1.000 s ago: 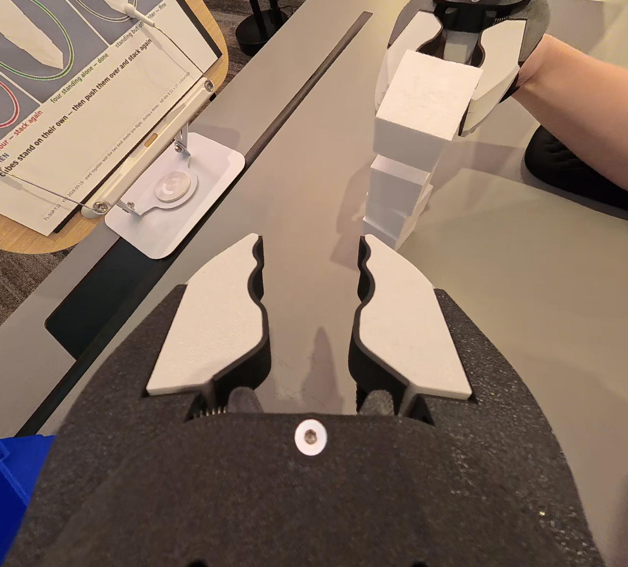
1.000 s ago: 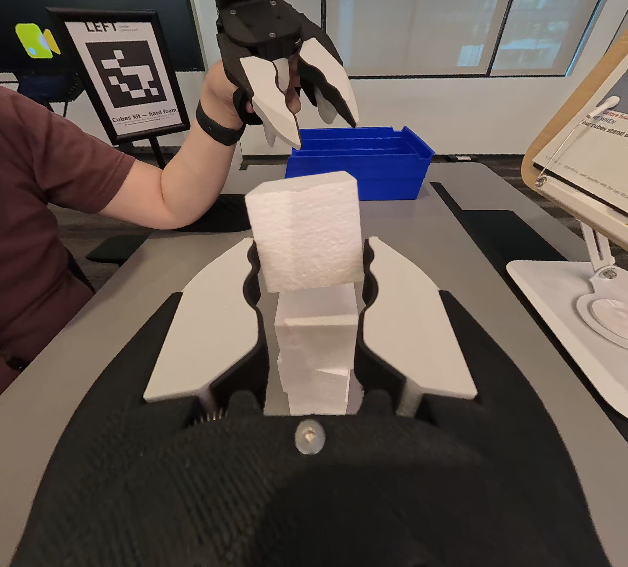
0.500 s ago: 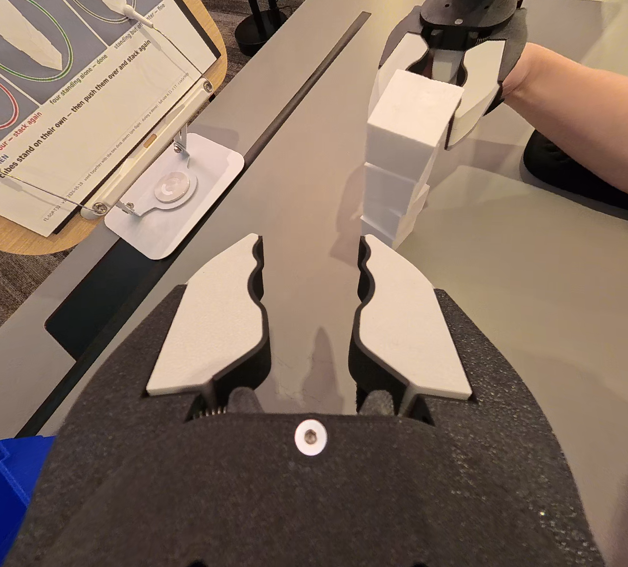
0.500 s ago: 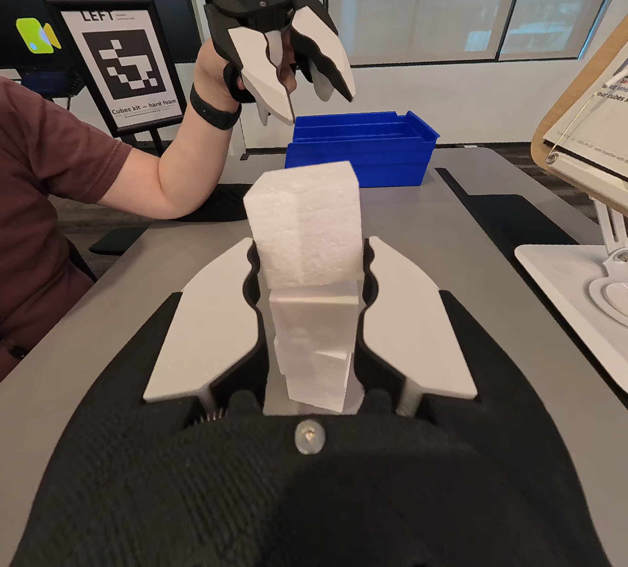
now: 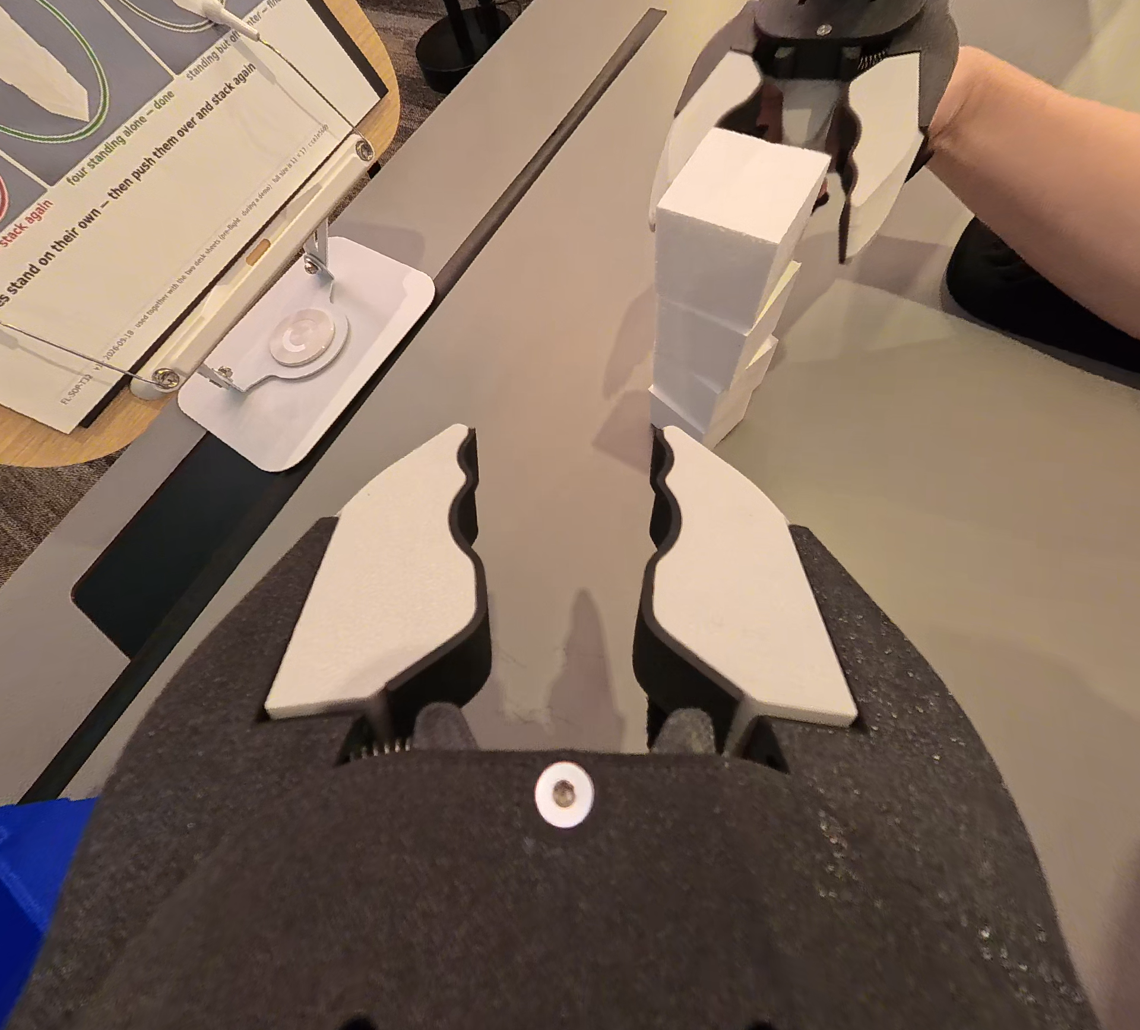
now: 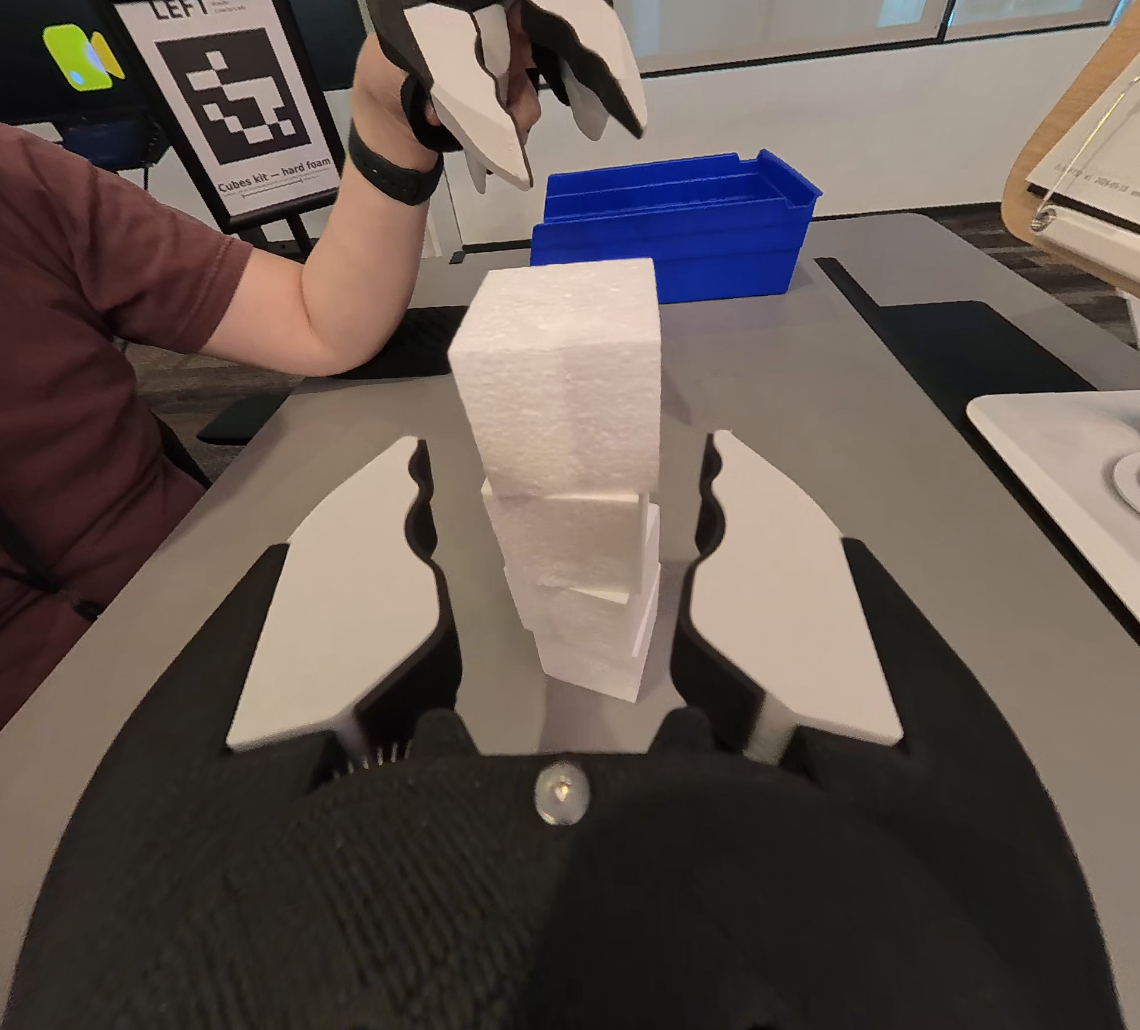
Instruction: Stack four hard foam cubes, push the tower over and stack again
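A tower of white hard foam cubes stands on the grey table, its layers slightly twisted against each other. The top cube rests on the tower. My right gripper is open, one finger on each side of the top cube with a gap on both sides. In the left wrist view the tower stands ahead and to the right, with the right gripper around its top. My left gripper is open and empty, held above the table short of the tower. It shows raised beyond the tower in the right wrist view.
A blue bin stands behind the tower. An instruction board on a white base sits at the table's edge. A framed sign stands at the back left. The person's arms rest on black pads. My hands' fingertips stand some 15 centimeters from each other.
My right gripper lowered the top cube onto the tower and then opened, letting it go. The left gripper stayed open and barely moved.
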`<action>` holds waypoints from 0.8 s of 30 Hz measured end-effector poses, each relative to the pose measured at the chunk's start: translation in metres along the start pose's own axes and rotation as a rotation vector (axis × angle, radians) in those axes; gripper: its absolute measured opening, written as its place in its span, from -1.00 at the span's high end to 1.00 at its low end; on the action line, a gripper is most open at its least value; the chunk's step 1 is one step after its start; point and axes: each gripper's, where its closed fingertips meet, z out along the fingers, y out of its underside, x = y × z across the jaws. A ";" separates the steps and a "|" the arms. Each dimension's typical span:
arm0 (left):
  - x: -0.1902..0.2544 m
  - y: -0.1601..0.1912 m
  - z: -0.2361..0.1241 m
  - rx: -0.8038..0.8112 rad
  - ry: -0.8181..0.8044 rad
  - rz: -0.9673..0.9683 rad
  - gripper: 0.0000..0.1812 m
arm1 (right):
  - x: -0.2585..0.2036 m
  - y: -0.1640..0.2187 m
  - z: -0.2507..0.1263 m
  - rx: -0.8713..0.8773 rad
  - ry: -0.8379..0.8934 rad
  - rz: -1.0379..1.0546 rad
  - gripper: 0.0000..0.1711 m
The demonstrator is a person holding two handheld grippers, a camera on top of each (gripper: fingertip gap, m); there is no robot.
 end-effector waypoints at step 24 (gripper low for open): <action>0.028 0.092 0.120 -0.365 0.157 -0.390 1.00 | 0.003 -0.027 -0.217 -0.106 0.685 0.148 0.99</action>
